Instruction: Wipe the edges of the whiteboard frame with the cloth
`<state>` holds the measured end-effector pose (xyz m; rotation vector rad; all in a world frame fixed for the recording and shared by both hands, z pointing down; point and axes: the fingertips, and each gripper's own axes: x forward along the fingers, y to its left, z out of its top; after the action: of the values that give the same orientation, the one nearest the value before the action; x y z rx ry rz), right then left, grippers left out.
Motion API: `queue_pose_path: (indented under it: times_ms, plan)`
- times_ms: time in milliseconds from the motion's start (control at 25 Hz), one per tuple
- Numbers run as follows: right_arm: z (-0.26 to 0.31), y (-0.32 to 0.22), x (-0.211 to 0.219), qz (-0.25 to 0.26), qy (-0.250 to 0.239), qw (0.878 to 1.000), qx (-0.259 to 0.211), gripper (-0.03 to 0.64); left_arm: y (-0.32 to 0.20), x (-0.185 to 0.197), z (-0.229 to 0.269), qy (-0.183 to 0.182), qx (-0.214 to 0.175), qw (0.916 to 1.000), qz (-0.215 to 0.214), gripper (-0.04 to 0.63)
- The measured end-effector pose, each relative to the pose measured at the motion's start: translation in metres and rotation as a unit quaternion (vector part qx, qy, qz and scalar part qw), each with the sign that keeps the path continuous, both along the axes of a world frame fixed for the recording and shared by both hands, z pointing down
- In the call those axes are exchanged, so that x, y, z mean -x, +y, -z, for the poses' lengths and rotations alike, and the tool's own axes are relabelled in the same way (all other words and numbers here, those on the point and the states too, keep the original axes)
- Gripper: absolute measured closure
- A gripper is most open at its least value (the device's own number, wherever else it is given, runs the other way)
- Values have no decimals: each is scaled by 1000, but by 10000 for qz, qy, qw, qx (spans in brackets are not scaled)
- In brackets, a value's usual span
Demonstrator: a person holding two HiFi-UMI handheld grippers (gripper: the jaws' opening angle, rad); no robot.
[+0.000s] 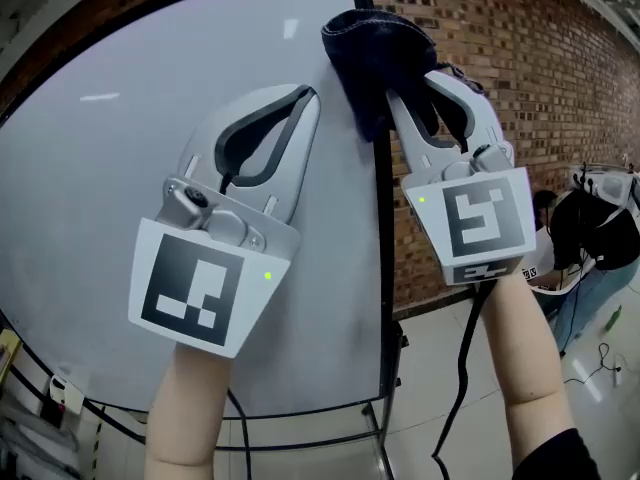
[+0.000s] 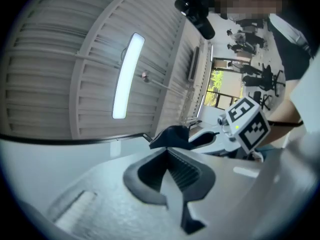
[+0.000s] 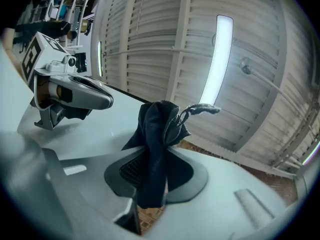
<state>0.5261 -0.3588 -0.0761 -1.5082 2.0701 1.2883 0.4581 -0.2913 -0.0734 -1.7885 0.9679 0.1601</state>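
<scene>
1 dark, crumpled cloth hangs clamped between the right tongs.

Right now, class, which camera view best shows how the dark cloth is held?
The right gripper view: the cloth fills the centre, pinched between the right tongs. The head view shows it bunched at the whiteboard frame, seen from behind. The left gripper view catches only a small dark part.

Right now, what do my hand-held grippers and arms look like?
The left hand-held gripper and right hand-held gripper are pale grey plastic with black ribbed pads; each carries a black-and-white marker cube and a green light. A black cable hangs from the right one. Forearms bare; dark sleeve at the right elbow.
</scene>
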Motion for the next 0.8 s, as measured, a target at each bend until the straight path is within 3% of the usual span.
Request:
queue_pose_path:
  times_ms: [240, 440, 800]
  plan:
    - [-70, -1, 0, 147, -96, 9998, 125, 535, -19, 1, -66, 129, 685, 9975, -130, 592]
    - [-109, -1, -2, 254, -111, 9990, 349, 535, -25, 9, -93, 127, 799, 9966, 162, 592]
    - [-201, -4, -1, 242, 7, 9965, 795, 535, -30, 17, -157, 392, 1159, 9920, 325, 592]
